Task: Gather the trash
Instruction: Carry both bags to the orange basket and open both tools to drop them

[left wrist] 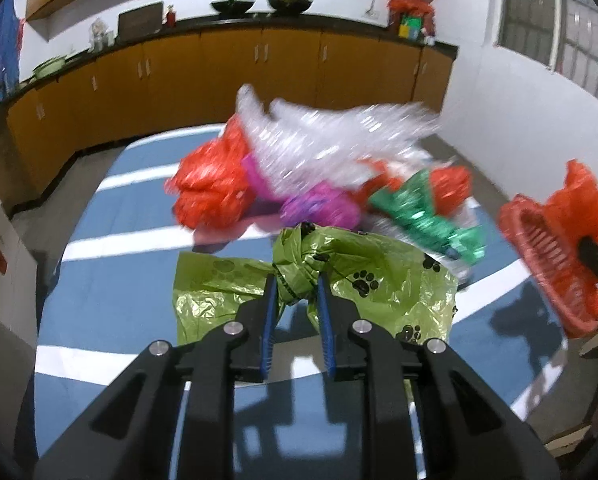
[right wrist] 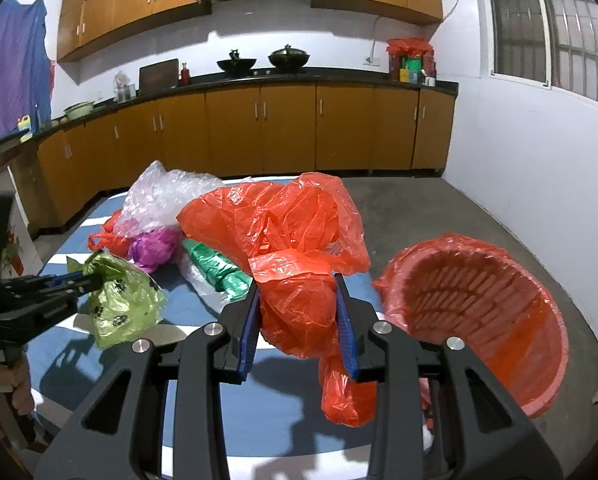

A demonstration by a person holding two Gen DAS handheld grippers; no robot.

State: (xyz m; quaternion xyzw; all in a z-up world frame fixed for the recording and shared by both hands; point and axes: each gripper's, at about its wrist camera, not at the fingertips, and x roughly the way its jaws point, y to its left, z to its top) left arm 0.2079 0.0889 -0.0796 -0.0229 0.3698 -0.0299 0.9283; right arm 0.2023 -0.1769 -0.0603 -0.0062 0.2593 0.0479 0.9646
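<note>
My left gripper is shut on the knotted neck of a green paw-print bag, held above the blue striped table; it also shows in the right wrist view. My right gripper is shut on a crumpled red plastic bag, held above the table next to the red basket. The basket is lined with a red bag and tilts toward me. It also shows at the right in the left wrist view.
More trash lies on the table: clear bubble wrap, a purple bag, a green foil bag, another red bag. Kitchen cabinets stand behind. Concrete floor lies to the right.
</note>
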